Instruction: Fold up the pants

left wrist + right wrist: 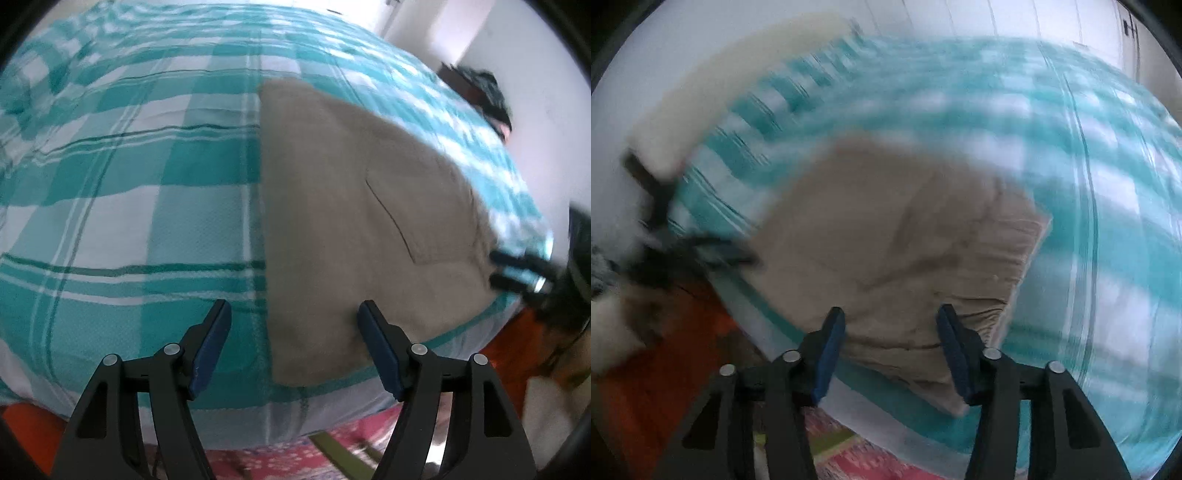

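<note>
Beige pants lie folded flat in a compact rectangle on a teal and white checked bed sheet; a back pocket seam shows on top. My left gripper is open and empty above the pants' near left edge. My right gripper is open and empty above the waistband end of the pants; that view is motion-blurred. The right gripper also shows in the left wrist view at the pants' right edge. The left gripper shows blurred in the right wrist view.
The bed's near edge drops to an orange floor and a pink patterned mat. A white wall stands at the right. A dark object sits beyond the bed's far right corner.
</note>
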`<state>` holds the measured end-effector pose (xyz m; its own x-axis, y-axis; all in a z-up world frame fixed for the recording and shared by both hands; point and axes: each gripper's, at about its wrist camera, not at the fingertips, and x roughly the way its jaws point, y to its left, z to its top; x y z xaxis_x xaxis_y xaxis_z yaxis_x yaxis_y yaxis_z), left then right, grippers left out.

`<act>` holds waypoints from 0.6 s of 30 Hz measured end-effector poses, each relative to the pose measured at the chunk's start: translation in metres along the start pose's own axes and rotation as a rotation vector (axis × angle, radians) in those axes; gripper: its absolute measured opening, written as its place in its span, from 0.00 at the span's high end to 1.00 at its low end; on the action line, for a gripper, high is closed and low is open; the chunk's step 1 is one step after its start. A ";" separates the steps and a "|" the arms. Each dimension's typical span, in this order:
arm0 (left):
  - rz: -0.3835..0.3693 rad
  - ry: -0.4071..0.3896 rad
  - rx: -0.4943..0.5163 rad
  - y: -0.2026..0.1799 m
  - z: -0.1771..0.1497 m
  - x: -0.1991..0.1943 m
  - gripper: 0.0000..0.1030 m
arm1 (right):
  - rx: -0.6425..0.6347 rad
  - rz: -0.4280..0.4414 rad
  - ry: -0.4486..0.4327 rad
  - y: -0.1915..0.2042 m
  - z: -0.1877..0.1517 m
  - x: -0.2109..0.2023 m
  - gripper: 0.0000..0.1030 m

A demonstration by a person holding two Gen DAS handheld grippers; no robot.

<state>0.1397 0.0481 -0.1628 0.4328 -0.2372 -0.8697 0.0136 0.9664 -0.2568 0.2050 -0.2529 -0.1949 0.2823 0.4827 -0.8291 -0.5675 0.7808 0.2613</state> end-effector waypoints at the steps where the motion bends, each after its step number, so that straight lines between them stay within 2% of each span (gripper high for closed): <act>1: -0.001 -0.016 -0.011 0.003 0.006 -0.004 0.30 | -0.015 -0.022 -0.038 0.003 -0.005 0.000 0.52; 4: -0.011 -0.044 -0.004 0.004 0.040 -0.006 0.30 | -0.020 -0.046 -0.061 0.004 -0.007 -0.002 0.51; 7: -0.019 -0.042 0.031 -0.002 0.088 0.012 0.29 | 0.003 -0.041 -0.083 0.004 -0.008 0.002 0.51; 11: 0.056 0.002 0.046 -0.001 0.145 0.065 0.28 | 0.018 -0.042 -0.099 0.002 -0.012 0.001 0.51; 14: 0.192 0.051 0.024 0.018 0.169 0.111 0.25 | 0.020 -0.052 -0.106 0.004 -0.016 0.001 0.51; 16: 0.220 0.057 -0.030 0.035 0.179 0.123 0.25 | 0.032 -0.052 -0.111 0.004 -0.016 0.002 0.51; 18: 0.229 0.032 -0.101 0.048 0.184 0.116 0.26 | 0.033 -0.054 -0.106 0.004 -0.015 0.003 0.51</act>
<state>0.3567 0.0857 -0.1984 0.3852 -0.0175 -0.9227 -0.1723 0.9809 -0.0905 0.1923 -0.2545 -0.2040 0.3927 0.4776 -0.7859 -0.5243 0.8184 0.2354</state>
